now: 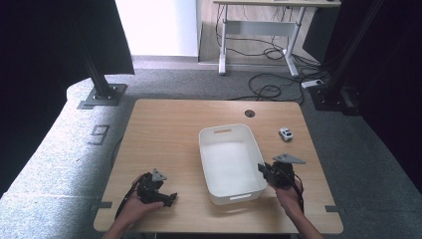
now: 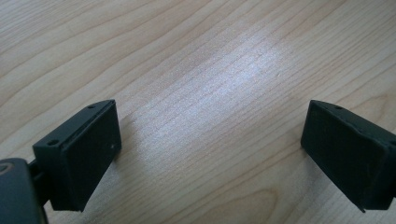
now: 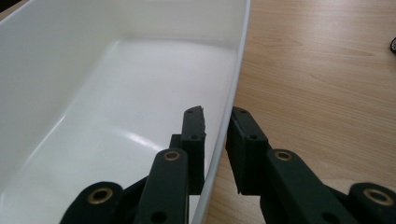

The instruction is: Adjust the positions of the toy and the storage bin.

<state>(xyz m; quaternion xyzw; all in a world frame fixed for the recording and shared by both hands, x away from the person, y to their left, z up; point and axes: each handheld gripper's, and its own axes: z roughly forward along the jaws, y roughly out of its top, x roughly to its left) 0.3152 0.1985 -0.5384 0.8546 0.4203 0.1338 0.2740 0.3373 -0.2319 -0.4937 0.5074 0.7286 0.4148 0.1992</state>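
Looking down the left gripper [image 2: 210, 149] here, and its two black jaws are spread wide, one at the lower left edge and one at the lower right. Nothing between them but bare wood. The left pad [image 2: 91, 154] shows its flat inner face and small screw holes along its top edge; the right pad [image 2: 345, 154] is angled inward, its far end cut off by the frame. Under both lies the light wooden table [image 2: 196, 56], grain running diagonally, with a pale sheen of reflected light across its middle.
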